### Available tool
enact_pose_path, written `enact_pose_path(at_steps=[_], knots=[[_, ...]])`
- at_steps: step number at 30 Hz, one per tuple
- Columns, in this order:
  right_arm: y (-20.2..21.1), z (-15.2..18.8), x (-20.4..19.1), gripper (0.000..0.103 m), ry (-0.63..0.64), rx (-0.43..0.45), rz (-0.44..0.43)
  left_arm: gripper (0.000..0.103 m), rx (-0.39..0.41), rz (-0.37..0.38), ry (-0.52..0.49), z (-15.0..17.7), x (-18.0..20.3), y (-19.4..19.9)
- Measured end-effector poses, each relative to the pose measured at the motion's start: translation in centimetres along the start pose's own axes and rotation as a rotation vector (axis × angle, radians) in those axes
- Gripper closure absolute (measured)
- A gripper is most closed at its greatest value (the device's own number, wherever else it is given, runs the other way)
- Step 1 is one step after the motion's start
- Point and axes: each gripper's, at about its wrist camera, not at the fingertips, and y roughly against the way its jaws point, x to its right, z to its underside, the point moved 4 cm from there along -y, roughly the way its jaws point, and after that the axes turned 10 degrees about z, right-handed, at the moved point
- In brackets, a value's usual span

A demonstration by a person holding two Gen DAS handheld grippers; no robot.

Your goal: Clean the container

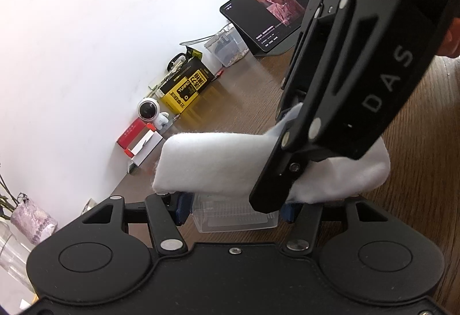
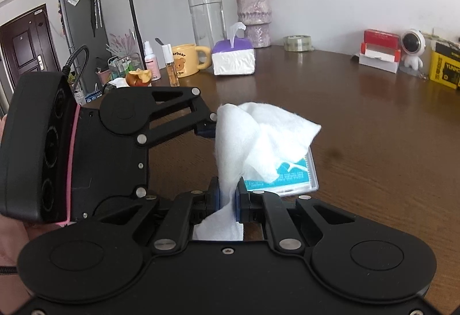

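Observation:
A small clear plastic container [image 1: 235, 221] with a blue label [image 2: 299, 175] sits between the blue pads of my left gripper [image 1: 234, 210], which is shut on its sides just above the wooden table [image 2: 373, 128]. My right gripper [image 2: 228, 200] is shut on a white cloth [image 2: 258, 136]. In the left wrist view it comes in from the upper right and ends over the container [image 1: 268, 197]. The cloth [image 1: 207, 162] drapes over the container's top and hides most of it. In the right wrist view one of the left gripper's fingers [image 2: 205, 129] touches the cloth's left edge.
A tablet on a stand [image 1: 267, 16], a yellow box [image 1: 187, 88], a small astronaut figure [image 1: 149, 111] and a red and white box [image 1: 138, 142] line the wall. A tissue pack [image 2: 233, 59], yellow mug [image 2: 187, 59], water jug [image 2: 205, 10], vase [image 2: 254, 16] and tape roll [image 2: 297, 42] stand at the table's far side.

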Motion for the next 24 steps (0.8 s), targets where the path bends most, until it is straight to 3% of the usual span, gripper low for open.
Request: enact_pose_path(at_steps=[4,12,20,24], knots=[[-0.2,0.0,0.8,0.093,-0.018,0.000,0.023,0.046,0.000,0.007,0.010,0.1,-0.4,-0.4],[-0.7,0.0,4.3,0.093,-0.088,-0.003,0.151,0.046,0.001,0.008,0.011,0.1,-1.5,-1.1],[-0.4,0.2,1.0,0.093,-0.057,0.021,0.023,0.046,0.004,0.007,0.009,0.0,-1.4,-2.3],[-0.4,0.1,1.7,0.093,-0.062,0.017,0.052,0.046,0.003,0.007,0.010,-0.2,-1.0,-2.0]])
